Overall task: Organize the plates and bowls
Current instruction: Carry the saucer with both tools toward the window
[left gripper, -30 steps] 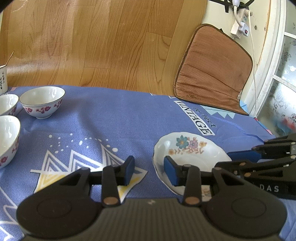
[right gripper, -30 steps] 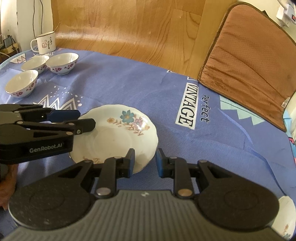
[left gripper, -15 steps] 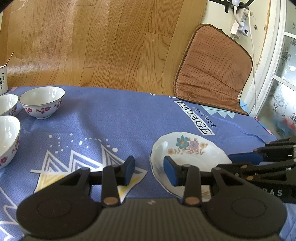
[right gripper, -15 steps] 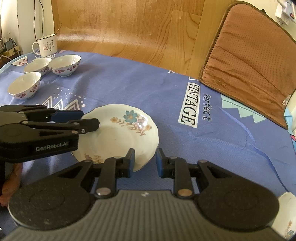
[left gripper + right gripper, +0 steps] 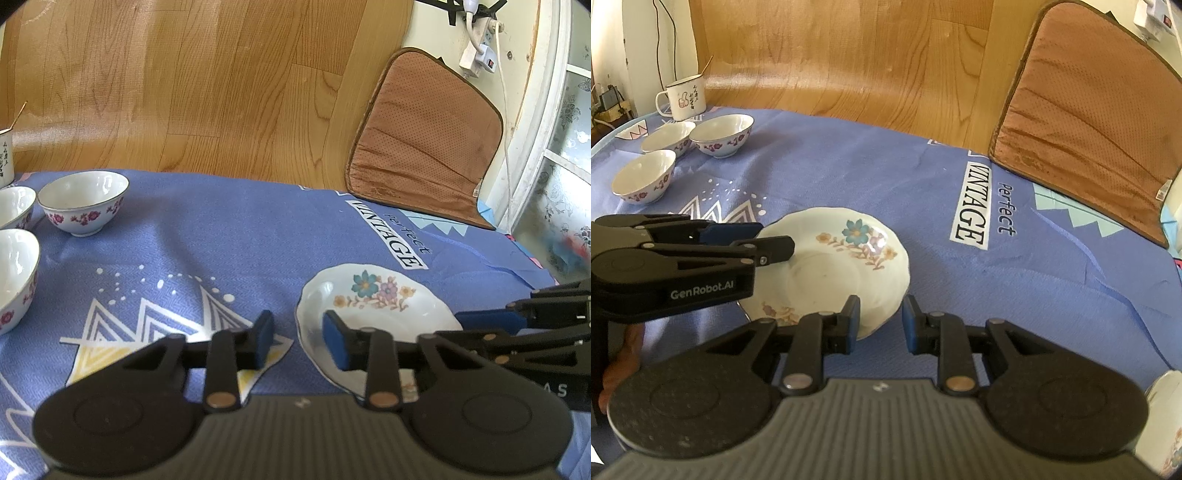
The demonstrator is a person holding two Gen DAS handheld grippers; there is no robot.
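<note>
A white floral plate lies on the blue tablecloth. My left gripper is open at the plate's left rim, one finger over the plate, one outside. My right gripper is open at the plate's near right rim, straddling its edge. Three white floral bowls stand at the far left; they also show in the left wrist view. The left gripper shows in the right wrist view, the right gripper in the left wrist view.
A white enamel mug stands behind the bowls. A brown cushion leans at the far right past the table edge. Another white dish shows partly at the lower right. A power strip hangs on the wall.
The plate has shifted slightly left and nearer the left gripper. The right gripper has pulled back a little and risen. Both stay open.
</note>
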